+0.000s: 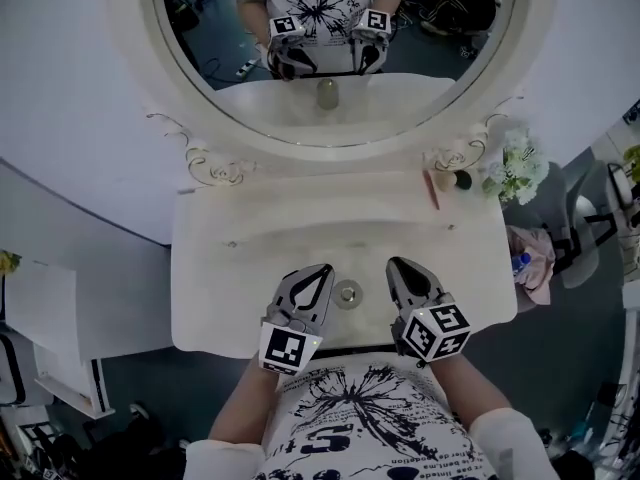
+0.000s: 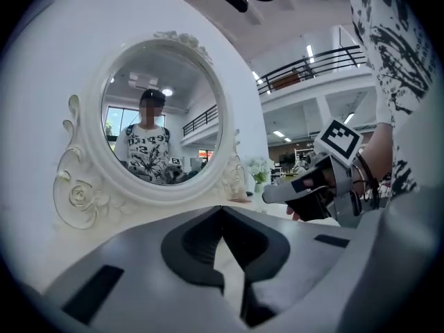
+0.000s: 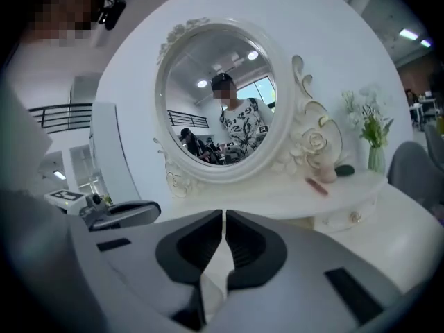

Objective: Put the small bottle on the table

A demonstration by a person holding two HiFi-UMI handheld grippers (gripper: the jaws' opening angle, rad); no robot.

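The small bottle stands on the white vanity table near its front edge, seen from above as a round pale cap. My left gripper is just to its left and my right gripper just to its right, both apart from it. In the left gripper view the jaws meet with nothing between them. The same holds in the right gripper view. The bottle shows in neither gripper view.
An oval mirror in a carved white frame rises at the table's back. At the back right lie a pink stick, a small pink jar, a dark round thing and white flowers. A chair with pink cloth stands right of the table.
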